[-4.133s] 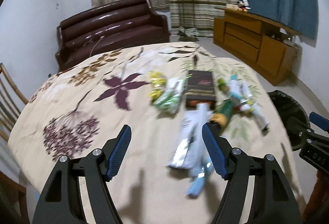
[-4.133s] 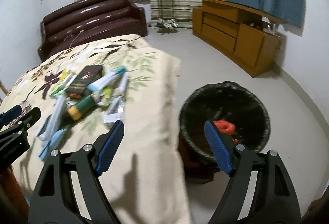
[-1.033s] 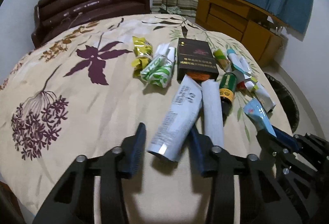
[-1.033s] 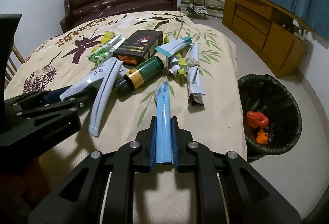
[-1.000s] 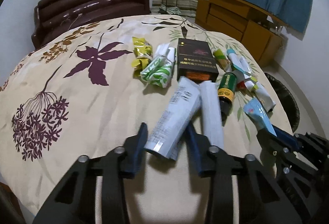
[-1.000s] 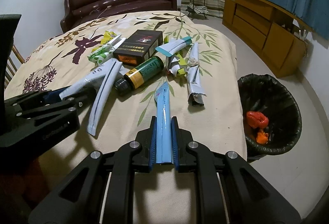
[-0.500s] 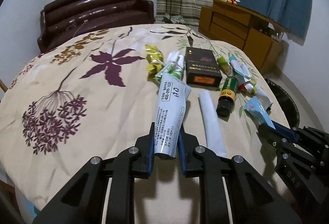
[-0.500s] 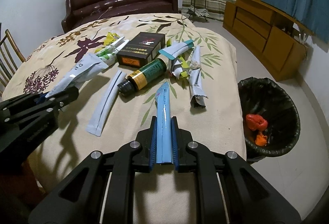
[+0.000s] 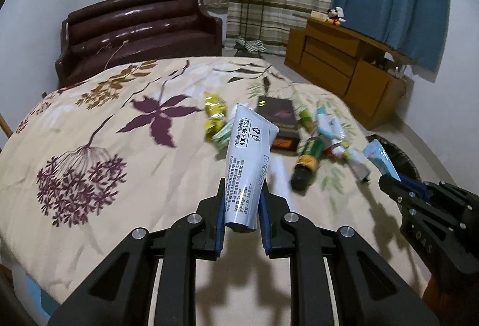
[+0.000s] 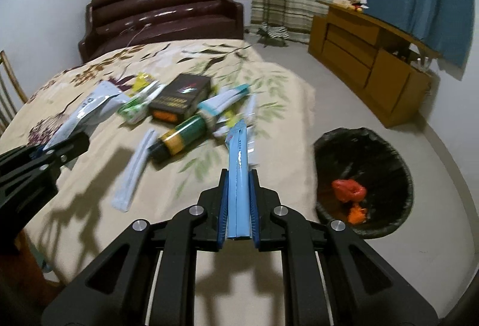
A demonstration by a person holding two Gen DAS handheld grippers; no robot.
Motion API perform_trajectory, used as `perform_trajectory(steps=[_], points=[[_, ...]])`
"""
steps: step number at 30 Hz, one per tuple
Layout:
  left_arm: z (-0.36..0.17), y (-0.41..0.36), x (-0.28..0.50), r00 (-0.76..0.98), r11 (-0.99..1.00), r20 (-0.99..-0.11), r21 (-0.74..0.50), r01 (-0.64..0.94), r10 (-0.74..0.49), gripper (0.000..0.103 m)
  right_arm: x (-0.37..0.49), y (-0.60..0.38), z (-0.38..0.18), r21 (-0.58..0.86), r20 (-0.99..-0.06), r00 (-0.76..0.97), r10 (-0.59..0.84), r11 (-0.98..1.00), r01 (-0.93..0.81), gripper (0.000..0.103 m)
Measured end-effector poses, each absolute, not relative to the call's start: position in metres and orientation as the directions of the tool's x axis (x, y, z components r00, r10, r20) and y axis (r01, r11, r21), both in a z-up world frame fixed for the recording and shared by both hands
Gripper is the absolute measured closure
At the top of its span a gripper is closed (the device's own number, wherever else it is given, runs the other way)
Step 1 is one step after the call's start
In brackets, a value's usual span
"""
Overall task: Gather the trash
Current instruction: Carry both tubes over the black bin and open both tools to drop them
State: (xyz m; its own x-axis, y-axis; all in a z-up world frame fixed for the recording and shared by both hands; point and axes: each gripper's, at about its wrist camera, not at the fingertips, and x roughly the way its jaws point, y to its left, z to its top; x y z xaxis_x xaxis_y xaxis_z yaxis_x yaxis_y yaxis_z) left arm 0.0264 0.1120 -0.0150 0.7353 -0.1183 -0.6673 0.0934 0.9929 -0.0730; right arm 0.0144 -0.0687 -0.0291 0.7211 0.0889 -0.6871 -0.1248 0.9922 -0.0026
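Left wrist view: the left gripper (image 9: 241, 213), bottom centre of frame, has its jaws pinching the cap end of a white tube (image 9: 247, 164), which juts up and away, clear of the floral-cloth surface (image 9: 119, 152). Its printed side faces the camera w/ a phone number and a date. Behind it, centre frame, the rest of the trash lies in a loose cluster: a yellow wrapper (image 9: 214, 113), a green-and-white pack (image 9: 223, 135) just beside it, a dark box (image 9: 280, 123), a green bottle (image 9: 307, 164) on its side, and a pale flat strip (image 9: 278, 176) between tube and bottle. At right edge, the right gripper (image 9: 389, 176) holds a light-blue sachet (image 9: 378, 159). A black-lined bin (image 9: 401, 155) shows partly behind it. A brown sofa (image 9: 140, 29) fills the upper left, a wooden cabinet (image 9: 344, 62) the upper right.

Right wrist view: the right gripper (image 10: 238, 206), bottom centre, has its jaws pressed on the light-blue sachet (image 10: 238, 170), which points up-frame. The bin (image 10: 363, 182), lower right on the floor, holds red and orange scraps (image 10: 348, 191). At left edge the left gripper (image 10: 57, 150) carries the white tube (image 10: 89, 113) above the surface (image 10: 89, 206). The dark box (image 10: 179, 101), green bottle (image 10: 179, 137) and pale strip (image 10: 134, 170) lie centre-left; blur softens detail.
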Motion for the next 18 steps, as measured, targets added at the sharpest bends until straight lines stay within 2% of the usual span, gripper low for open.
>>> perform_trajectory(steps=[18], points=[[-0.011, -0.016, 0.062, 0.715, 0.954, -0.647, -0.065, 0.293, -0.264, 0.083, 0.047, -0.195, -0.034, -0.031, -0.665, 0.738, -0.115, 0.991, 0.127, 0.09]])
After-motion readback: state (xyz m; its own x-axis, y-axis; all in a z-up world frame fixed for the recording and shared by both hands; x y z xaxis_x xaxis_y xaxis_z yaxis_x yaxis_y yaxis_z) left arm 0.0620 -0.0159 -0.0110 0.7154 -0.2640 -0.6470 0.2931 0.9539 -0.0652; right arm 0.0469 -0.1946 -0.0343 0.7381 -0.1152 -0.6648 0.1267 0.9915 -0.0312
